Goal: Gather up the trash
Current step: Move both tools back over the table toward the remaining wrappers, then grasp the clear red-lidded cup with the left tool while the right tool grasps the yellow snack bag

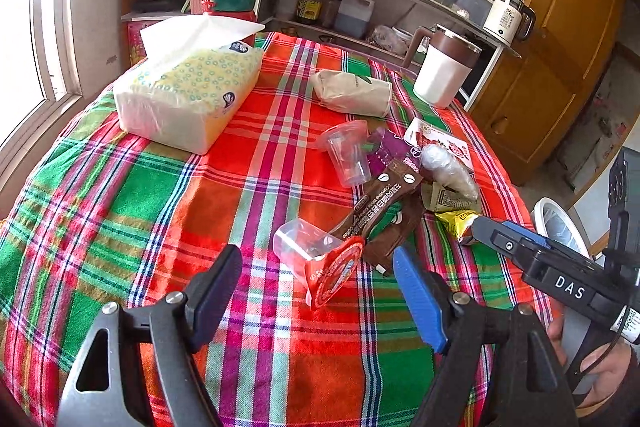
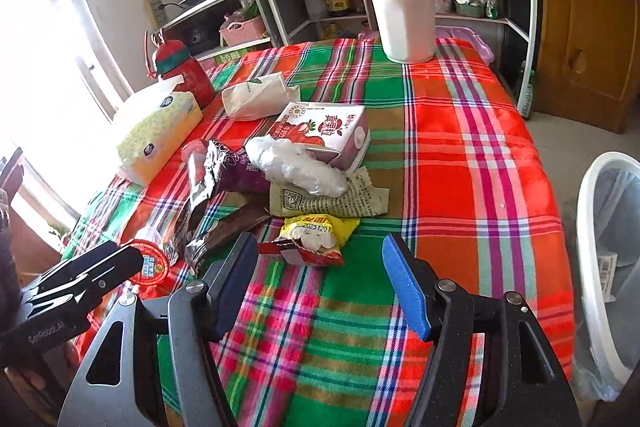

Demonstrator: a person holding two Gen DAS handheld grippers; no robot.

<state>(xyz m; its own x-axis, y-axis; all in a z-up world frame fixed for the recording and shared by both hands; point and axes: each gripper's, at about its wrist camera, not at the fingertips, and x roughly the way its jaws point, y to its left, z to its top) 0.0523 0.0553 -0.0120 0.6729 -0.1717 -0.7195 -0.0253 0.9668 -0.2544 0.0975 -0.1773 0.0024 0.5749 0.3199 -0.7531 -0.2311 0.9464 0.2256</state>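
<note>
Left gripper (image 1: 318,283) spread wide above the plaid cloth (image 1: 120,227), straddling a clear cup (image 1: 298,245) with peeled red lid (image 1: 334,273), pads not touching. Right gripper (image 2: 320,277) likewise spread, nothing pinched, yellow wrapper (image 2: 316,233) just ahead. Remaining trash heaped mid-table: carton (image 2: 324,133), crumpled plastic (image 2: 296,167); white bin (image 2: 608,227) beside table's right edge.

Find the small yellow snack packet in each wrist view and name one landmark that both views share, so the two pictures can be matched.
Left wrist view: the yellow snack packet lies right of centre, at the tip of the right gripper.
Right wrist view: the packet lies just below centre, just ahead of the right gripper, whose jaws stand open.
Shared landmark: the white-and-brown jug at the table's far edge.
</note>
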